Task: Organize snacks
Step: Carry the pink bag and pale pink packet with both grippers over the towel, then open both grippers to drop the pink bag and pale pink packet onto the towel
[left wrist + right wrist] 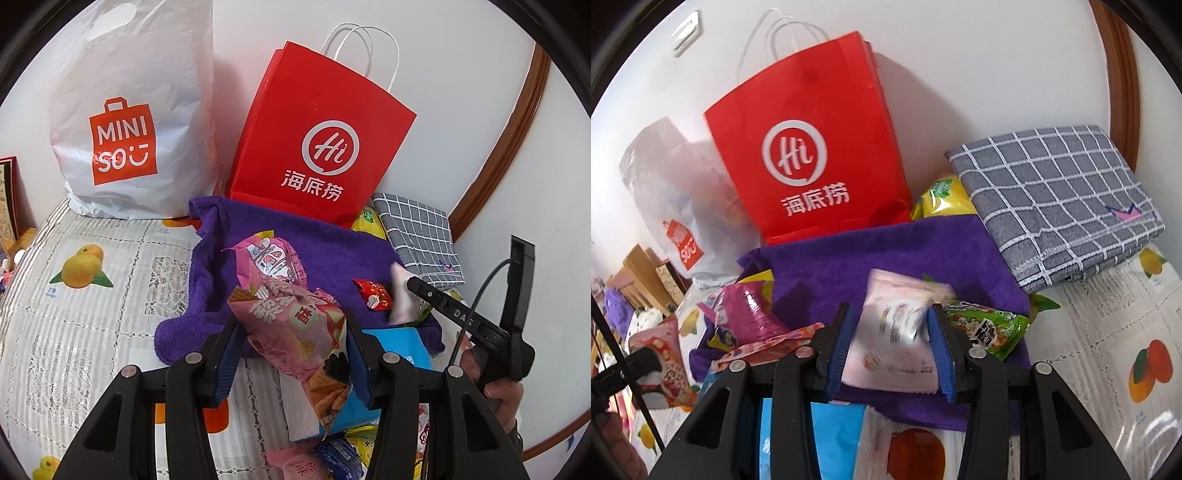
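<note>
In front of the red paper bag [317,140], the left tongs [291,354] are gripping a pink snack packet [295,332] and the right tongs [892,347] a pale pink packet [897,332], both over the purple towel [886,251]; only the left view is showing the white plastic bag [125,110] sharply, contents hidden.

Bright, even indoor light, soft wall shadows, fisheye-bent edges, slight motion blur

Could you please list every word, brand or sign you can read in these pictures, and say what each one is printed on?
"MINI SO" with a smile mark: white plastic bag.
"Hi" in a ring, above "海底捞": red paper bag.
"酥" in a round badge: pink snack packet held in the left gripper.
"DAS": right gripper's black body.
Print on the pale pink packet in the right gripper is too blurred to read.
</note>
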